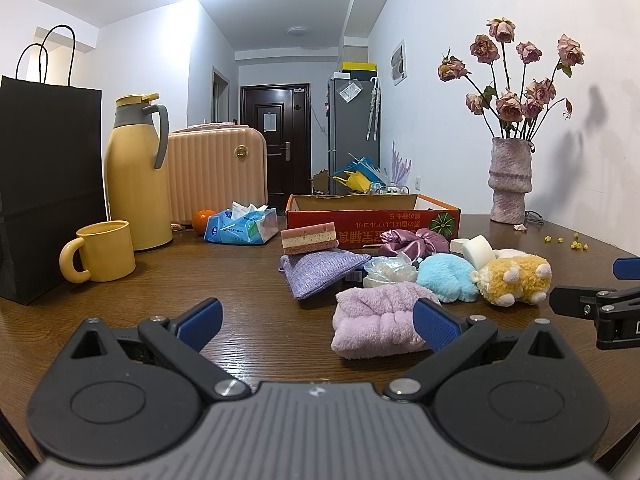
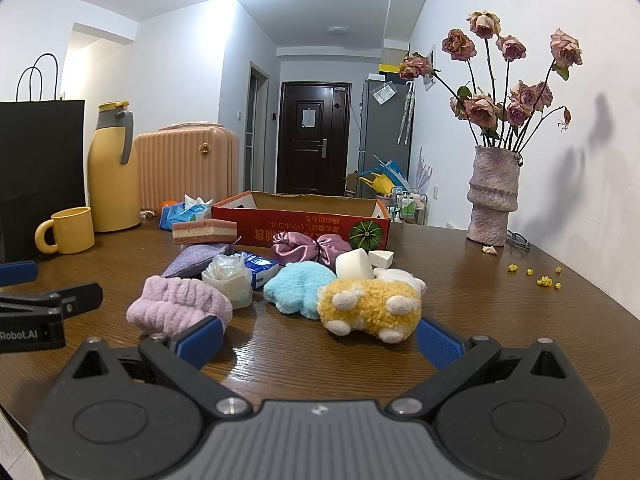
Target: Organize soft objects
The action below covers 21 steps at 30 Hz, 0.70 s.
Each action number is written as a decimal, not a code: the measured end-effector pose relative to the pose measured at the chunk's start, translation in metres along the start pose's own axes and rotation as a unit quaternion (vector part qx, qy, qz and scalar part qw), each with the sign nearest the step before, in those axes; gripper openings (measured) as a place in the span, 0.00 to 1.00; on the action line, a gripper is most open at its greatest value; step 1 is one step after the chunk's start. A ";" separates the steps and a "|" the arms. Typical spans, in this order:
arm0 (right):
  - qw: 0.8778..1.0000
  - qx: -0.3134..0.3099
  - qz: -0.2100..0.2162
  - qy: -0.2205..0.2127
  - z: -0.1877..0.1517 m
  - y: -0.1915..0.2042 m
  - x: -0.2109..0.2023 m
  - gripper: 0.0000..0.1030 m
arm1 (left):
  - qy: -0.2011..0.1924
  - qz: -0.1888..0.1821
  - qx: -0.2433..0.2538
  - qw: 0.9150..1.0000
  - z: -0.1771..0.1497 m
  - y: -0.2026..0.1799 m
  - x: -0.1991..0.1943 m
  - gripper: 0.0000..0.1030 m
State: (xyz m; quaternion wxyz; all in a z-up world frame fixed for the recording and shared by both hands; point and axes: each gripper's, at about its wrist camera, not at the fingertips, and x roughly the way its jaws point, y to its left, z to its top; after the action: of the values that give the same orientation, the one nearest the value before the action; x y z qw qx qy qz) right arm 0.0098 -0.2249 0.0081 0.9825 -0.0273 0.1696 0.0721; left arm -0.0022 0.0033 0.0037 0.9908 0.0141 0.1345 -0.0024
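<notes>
While spread wide, both empty: left gripper (image 1: 318, 324), right gripper (image 2: 320, 338) above wooden table (image 2: 480, 300). Beyond, red cardboard box (image 2: 300, 228), upside-down Japanese print. Nearer, heaped: lilac towel (image 2: 180, 310), yellow plush (image 2: 370, 306). "Robot.AI" on left gripper's side.

- A dark brown wood-grain table (image 1: 248, 280) carries everything.
- Left side: black paper bag (image 1: 48, 184), yellow ceramic mug (image 1: 102, 252), tall yellow thermos jug (image 1: 136, 176), orange fruit (image 1: 203, 221), blue tissue pack (image 1: 242, 227).
- Centre: red cardboard box (image 2: 300, 222), open-topped; before it, lilac fleece headband (image 2: 178, 308), purple woven pouch (image 1: 320, 272), turquoise fluffy item (image 2: 300, 290), yellow-and-white plush toy (image 2: 370, 306).
- Right: pink textured vase of dried roses (image 2: 492, 196), scattered yellow buds (image 2: 542, 278).
</notes>
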 end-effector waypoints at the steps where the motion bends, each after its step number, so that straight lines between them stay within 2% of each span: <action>1: 1.000 0.000 0.000 0.000 0.000 0.000 0.000 1.00 | 0.000 0.000 0.000 1.000 0.000 0.000 0.000 1.00; 21: 1.000 0.005 0.001 0.004 -0.004 -0.003 0.006 1.00 | 0.001 -0.003 0.004 1.000 0.000 -0.009 0.003 1.00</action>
State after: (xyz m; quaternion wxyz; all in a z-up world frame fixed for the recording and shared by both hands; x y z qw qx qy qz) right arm 0.0141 -0.2270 0.0025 0.9819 -0.0229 0.1739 0.0717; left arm 0.0010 -0.0054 0.0031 0.9906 0.0178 0.1354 -0.0063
